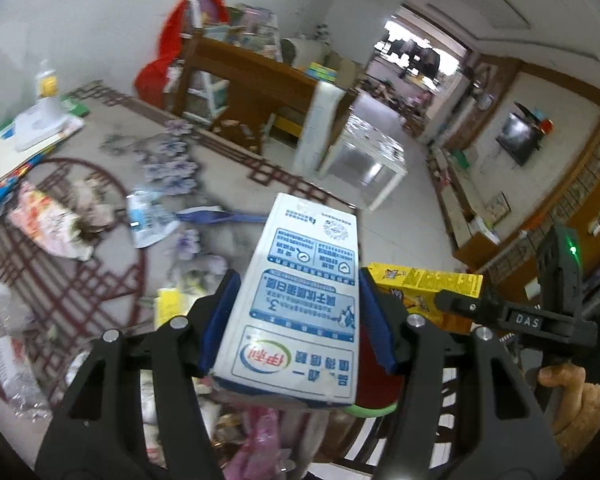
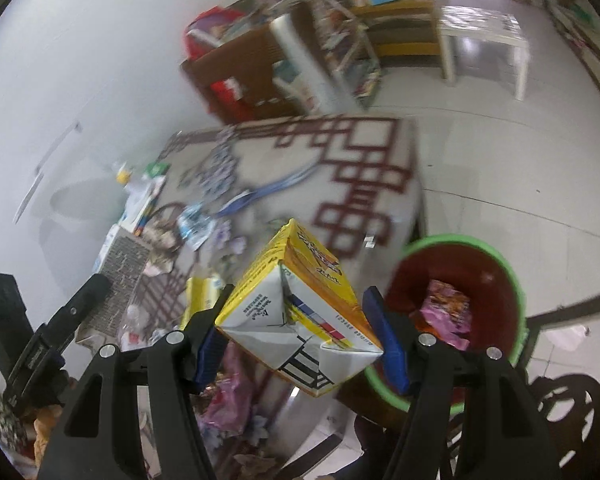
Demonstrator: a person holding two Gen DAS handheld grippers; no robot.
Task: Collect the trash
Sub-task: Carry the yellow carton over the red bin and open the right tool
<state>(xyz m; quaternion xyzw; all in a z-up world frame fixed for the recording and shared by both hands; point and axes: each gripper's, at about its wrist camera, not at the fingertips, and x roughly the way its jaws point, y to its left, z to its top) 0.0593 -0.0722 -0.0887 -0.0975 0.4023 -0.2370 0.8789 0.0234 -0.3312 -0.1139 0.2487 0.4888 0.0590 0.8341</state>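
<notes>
My left gripper [image 1: 298, 312] is shut on a white and blue milk carton [image 1: 300, 300], its blue pads pressed on both long sides. My right gripper [image 2: 298, 324] is shut on a yellow drink carton [image 2: 300, 312], held end-on. That yellow carton [image 1: 424, 292] shows in the left wrist view just right of the milk carton. A red bin with a green rim [image 2: 464, 276] stands low at the right, pink wrappers [image 2: 446, 312] inside it. Under the milk carton a strip of the bin's green rim [image 1: 364, 411] shows. More litter lies on the patterned table [image 1: 112, 152].
On the table lie a crumpled clear bottle [image 1: 10, 344], a blue-labelled wrapper [image 1: 148, 220], a pink snack bag [image 1: 48, 224], a blue strap [image 1: 216, 216] and stacked books [image 1: 24, 140]. A white stool [image 1: 368, 160] and a wooden bench [image 1: 244, 76] stand beyond. A dark chair back [image 2: 572, 408] is at lower right.
</notes>
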